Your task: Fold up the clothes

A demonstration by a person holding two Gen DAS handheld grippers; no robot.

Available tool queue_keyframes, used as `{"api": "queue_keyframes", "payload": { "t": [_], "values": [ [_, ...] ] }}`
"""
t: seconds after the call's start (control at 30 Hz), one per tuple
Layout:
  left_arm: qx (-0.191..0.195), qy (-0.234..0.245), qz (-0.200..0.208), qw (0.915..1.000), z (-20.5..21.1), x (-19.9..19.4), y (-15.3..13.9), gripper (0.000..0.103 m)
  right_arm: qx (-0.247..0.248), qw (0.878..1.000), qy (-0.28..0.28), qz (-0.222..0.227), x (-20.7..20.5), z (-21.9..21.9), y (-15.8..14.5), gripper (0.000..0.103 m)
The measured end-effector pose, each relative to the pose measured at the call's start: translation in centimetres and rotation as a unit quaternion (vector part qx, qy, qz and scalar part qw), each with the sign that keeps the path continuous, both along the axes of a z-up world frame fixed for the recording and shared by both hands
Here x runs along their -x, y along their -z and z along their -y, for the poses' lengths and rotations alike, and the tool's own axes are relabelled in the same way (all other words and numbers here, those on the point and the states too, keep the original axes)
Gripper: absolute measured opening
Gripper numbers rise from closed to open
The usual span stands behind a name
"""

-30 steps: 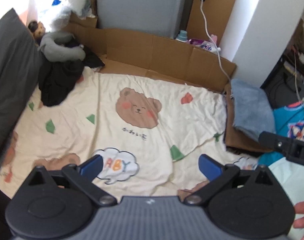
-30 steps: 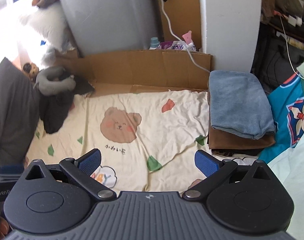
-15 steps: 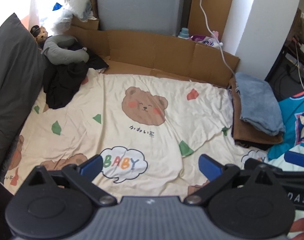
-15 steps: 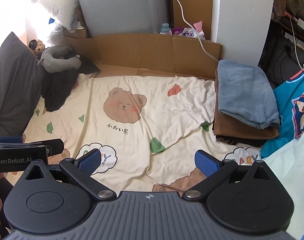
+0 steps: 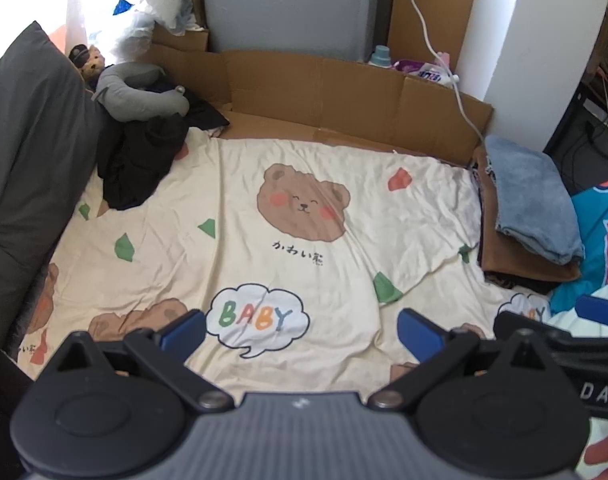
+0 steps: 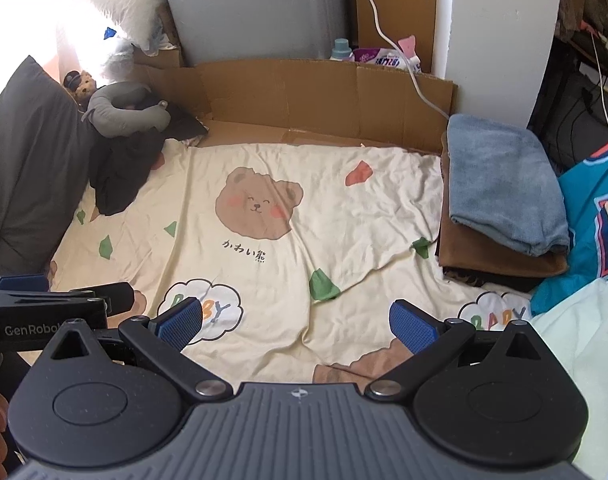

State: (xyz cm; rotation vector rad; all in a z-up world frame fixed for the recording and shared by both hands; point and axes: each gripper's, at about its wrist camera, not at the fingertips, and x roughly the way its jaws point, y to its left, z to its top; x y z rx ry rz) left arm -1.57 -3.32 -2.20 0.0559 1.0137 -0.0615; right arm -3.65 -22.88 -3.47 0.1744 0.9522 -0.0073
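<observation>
— Where do the two tools stand?
— The left tool (image 5: 302, 330) hangs above the cream bear-print sheet (image 5: 288, 240) on the bed, its blue pads wide apart with nothing between them. The right tool (image 6: 296, 322) hangs over the same sheet, also spread wide and empty. Each shows at the edge of the other's view.

— And the clothes?
— A folded stack sits at the sheet's right edge: a blue folded garment (image 6: 504, 184) on top of a brown one (image 6: 500, 260). Just right of it lies a teal printed garment (image 6: 588, 216), and a pale mint one (image 6: 584, 360) is nearest the right tool. A black heap (image 5: 140, 160) lies at the far left corner, under a grey neck pillow (image 5: 140, 96).
</observation>
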Motion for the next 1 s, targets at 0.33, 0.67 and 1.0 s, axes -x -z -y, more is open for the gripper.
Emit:
{"api": "queue_keyframes", "payload": {
  "t": [0.33, 0.67, 1.0],
  "values": [
    [-0.009, 0.004, 0.011, 0.9999, 0.09, 0.20, -0.24, 0.093, 0.003, 1.000, -0.001, -0.002, -0.42, -0.54, 0.20, 0.103],
    [-0.010, 0.007, 0.011, 0.9999, 0.04, 0.13, -0.05, 0.092, 0.006, 1.000, -0.002, -0.005, -0.51, -0.64, 0.27, 0.103],
    [-0.005, 0.007, 0.022, 0.9997, -0.02, 0.28, -0.06, 0.092, 0.007, 1.000, 0.003, -0.005, -0.46, -0.62, 0.24, 0.103]
  ]
}}
